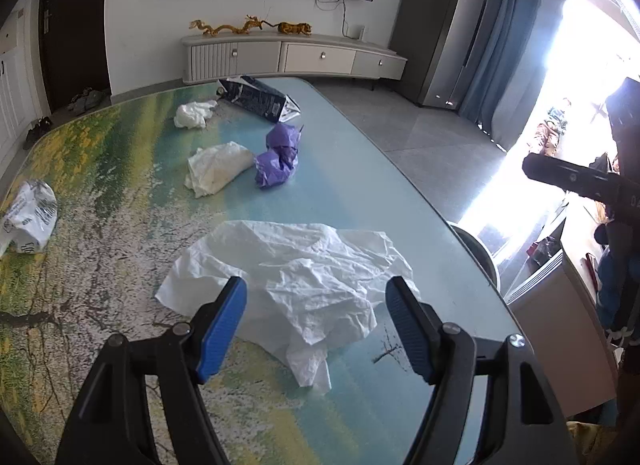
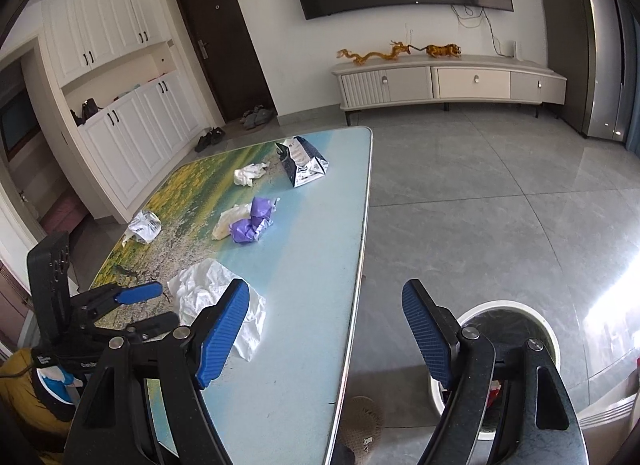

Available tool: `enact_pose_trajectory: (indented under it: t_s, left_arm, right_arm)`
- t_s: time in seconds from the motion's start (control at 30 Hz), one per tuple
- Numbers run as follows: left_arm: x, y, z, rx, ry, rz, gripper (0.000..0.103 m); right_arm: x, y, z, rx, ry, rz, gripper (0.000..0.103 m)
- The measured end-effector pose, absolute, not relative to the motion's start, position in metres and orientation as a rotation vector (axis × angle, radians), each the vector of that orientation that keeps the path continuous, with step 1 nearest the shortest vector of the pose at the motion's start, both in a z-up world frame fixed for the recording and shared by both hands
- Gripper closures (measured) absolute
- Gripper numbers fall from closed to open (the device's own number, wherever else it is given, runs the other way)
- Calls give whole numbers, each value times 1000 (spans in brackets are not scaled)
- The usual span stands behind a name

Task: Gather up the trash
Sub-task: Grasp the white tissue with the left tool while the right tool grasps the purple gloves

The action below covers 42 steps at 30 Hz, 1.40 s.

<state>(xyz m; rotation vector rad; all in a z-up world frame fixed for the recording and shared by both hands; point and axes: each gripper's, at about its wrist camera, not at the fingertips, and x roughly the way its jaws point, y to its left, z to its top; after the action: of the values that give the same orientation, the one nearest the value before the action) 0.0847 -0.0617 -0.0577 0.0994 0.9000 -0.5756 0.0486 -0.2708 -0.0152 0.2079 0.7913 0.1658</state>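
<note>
The left gripper [image 1: 316, 301] hangs over the large white tissue [image 1: 296, 265] lying on the table [image 1: 120, 249], its jaws spread wide and empty. The right gripper [image 2: 324, 321] is likewise released, holding nothing, over the table's edge, near the white bin [image 2: 548, 329] on the floor.

The table [image 1: 120, 225] has a landscape-print top. On it lie a flattened white tissue [image 1: 296, 265], two more crumpled tissues [image 1: 218, 169], purple wrappers [image 1: 278, 161], a printed plastic bag [image 1: 30, 217] and a dark carton [image 1: 260, 99].
</note>
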Motion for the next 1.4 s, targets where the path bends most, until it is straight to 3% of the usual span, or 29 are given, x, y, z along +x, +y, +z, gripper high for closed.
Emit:
enact_pose_trajectory:
  t_s: [0.27,0.53,0.7,1.2,1.4]
  left_arm:
    - [95,-79,-78,164,937,-561,37]
    - [103,-64,-79,188,916,-528,91]
    - [112,-38,-79,112,918,-492,96]
    - [137,44,-77,-93,900,-340,96]
    - [137,44,-77,-115,902,-362,96]
  right_arm:
    - [70,-275,-32,218,830,168,25]
    - [104,-260,-47,199,874,206,25]
    - [130,-238,-53,174,897,247,25]
    - [209,-164,-88,217,965,352,26]
    - [226,-162,-97,287,976,331,34]
